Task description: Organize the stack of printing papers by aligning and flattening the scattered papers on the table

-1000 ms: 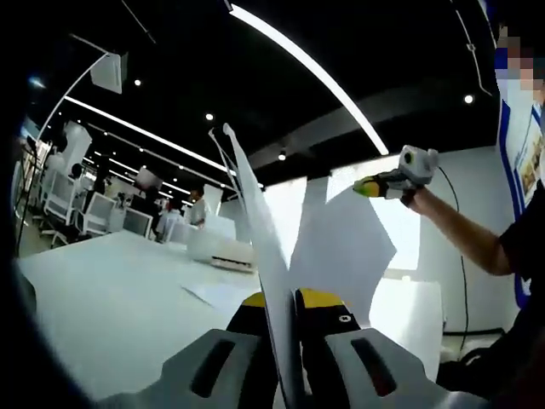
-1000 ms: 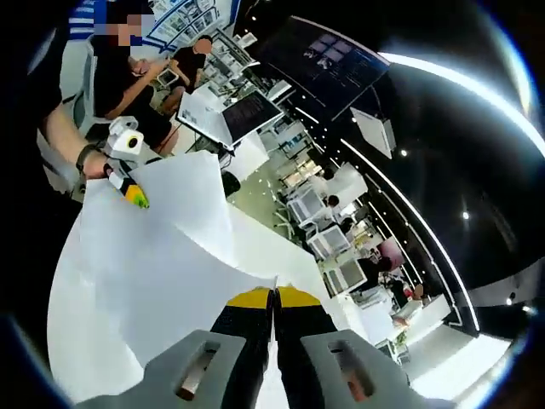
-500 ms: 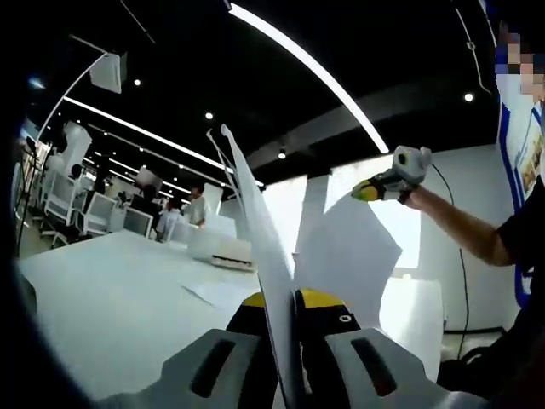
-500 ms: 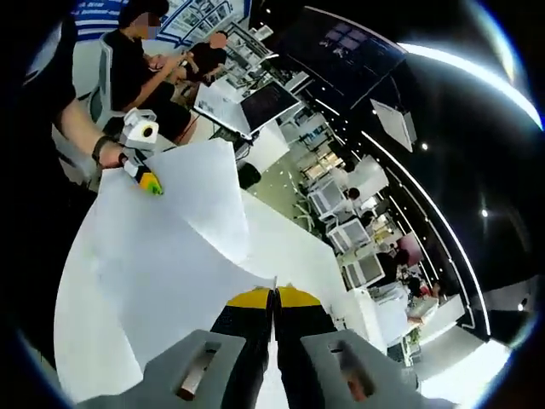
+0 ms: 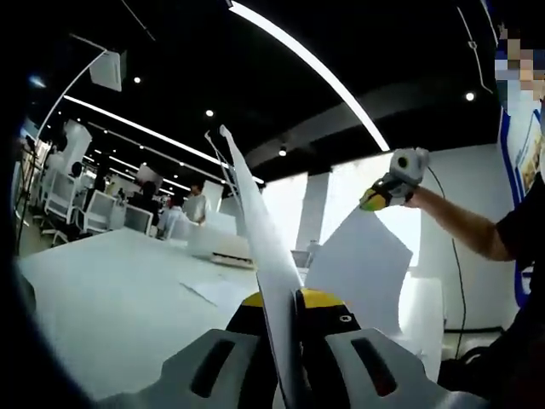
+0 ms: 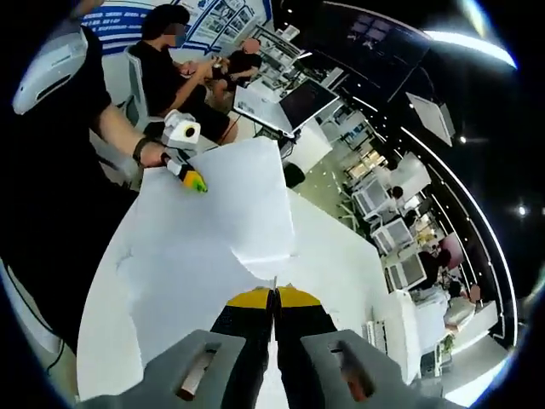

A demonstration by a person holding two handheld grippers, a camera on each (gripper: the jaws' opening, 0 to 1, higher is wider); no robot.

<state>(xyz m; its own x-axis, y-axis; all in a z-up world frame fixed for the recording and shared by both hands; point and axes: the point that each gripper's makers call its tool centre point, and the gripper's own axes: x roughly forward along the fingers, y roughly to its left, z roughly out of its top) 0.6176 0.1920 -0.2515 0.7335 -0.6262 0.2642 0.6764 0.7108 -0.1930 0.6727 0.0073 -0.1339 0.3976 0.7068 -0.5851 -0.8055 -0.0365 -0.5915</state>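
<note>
White paper point(image 5: 264, 247) is seen edge-on in the left gripper view, pinched between the closed left tongs point(image 5: 284, 300) and rising upright from them. Its far corner is held by the right tongs point(image 5: 375, 200), up and to the right, well above the surface point(image 5: 111, 298), where another loose sheet point(image 5: 223, 292) lies flat ahead.

In the right gripper view, the same sheet point(image 6: 213, 247) is spread broadly away from the right tongs point(image 6: 274, 298), which are clamped shut on its near corner. The left tongs point(image 6: 194, 181) are seen gripping the opposite corner. The sheet's long axis is judged to run between the two tongs, and open surface point(image 6: 341, 256) is available beyond for lowering it.
</note>
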